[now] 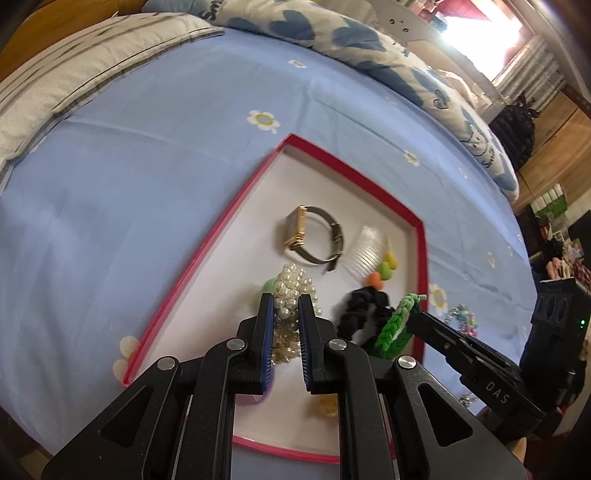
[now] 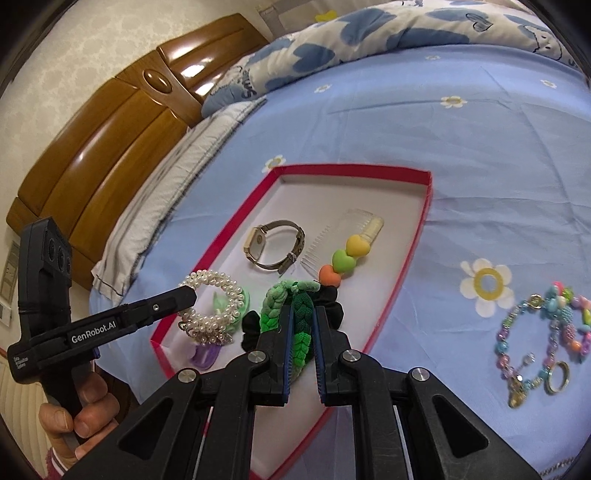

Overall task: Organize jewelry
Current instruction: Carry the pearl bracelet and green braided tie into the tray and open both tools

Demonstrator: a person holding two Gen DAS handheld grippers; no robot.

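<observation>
A red-rimmed tray (image 1: 236, 199) (image 2: 351, 169) with a white floor lies on the blue bedsheet. My left gripper (image 1: 286, 306) is shut on a pearl bracelet (image 1: 291, 291) (image 2: 210, 306) over the tray's near part. My right gripper (image 2: 303, 314) is shut on a green braided hair band (image 2: 284, 302) (image 1: 397, 321) above a black scrunchie (image 1: 360, 310) (image 2: 332, 299). In the tray lie a gold watch (image 1: 310, 236) (image 2: 273, 242), a clear comb (image 1: 364, 251) (image 2: 360, 221) and a heart clip (image 2: 341, 260) (image 1: 384, 269).
A colourful bead bracelet with a ring and charms (image 2: 543, 339) (image 1: 461, 319) lies on the sheet right of the tray. A purple item (image 2: 205, 356) and a yellow item (image 1: 327, 406) lie in the tray's near part. A quilt and pillows (image 2: 369, 33) and a wooden headboard (image 2: 110, 122) stand beyond.
</observation>
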